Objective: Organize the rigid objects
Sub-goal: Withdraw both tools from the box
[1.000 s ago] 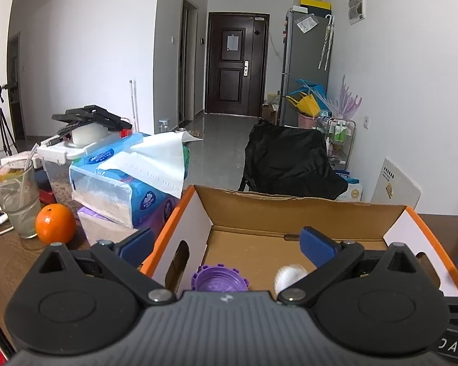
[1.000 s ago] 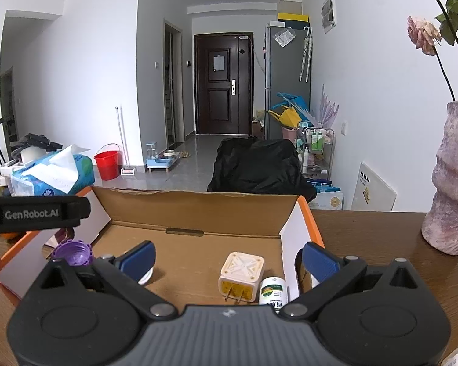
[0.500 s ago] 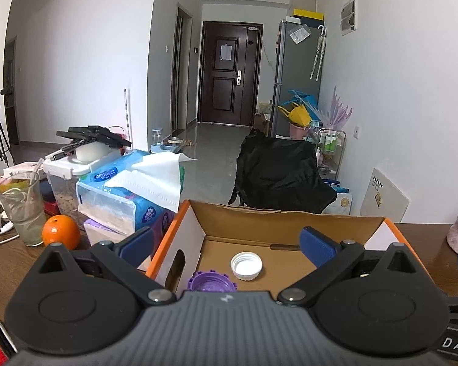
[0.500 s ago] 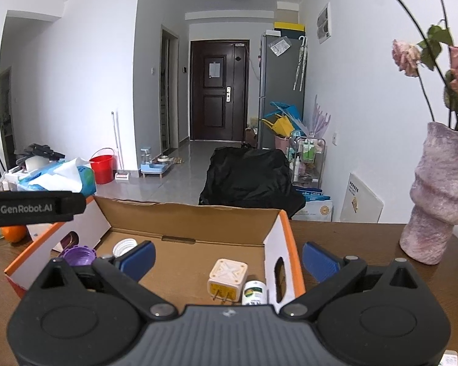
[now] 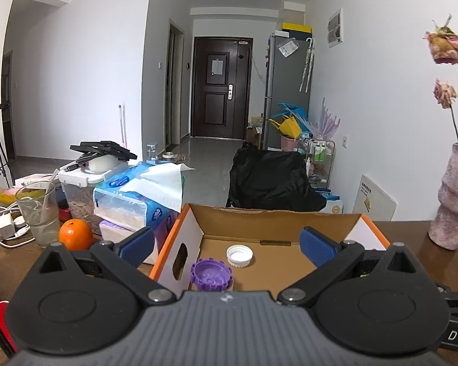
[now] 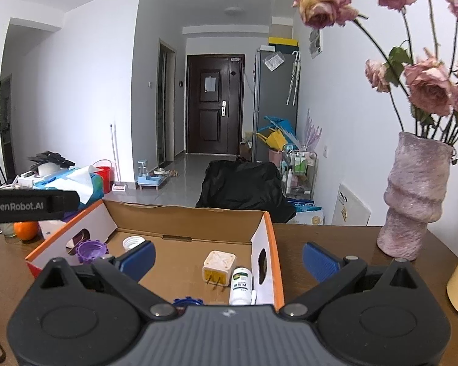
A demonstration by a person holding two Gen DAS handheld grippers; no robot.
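Wooden table carries an open cardboard box with orange-edged white end flaps, oval hand holes in both. Pink ribbed vase of dried roses stands on the table well right of the box. Left of the box: tissue pack, clear storage tub, drinking glass, orange.

Left gripper hangs over the near-left end of the box, jaws wide apart, holding nothing. Right gripper hangs over the near-right part of the box, jaws spread wide, empty too.

Inside the box, left end: purple ridged cap open side up, white screw cap just behind it, apart. Right end: cream plug adapter with prongs toward the camera, small white bottle lying on its side just beside it against the right wall. Blue toothed cap at the near edge, mostly hidden by the right gripper body.
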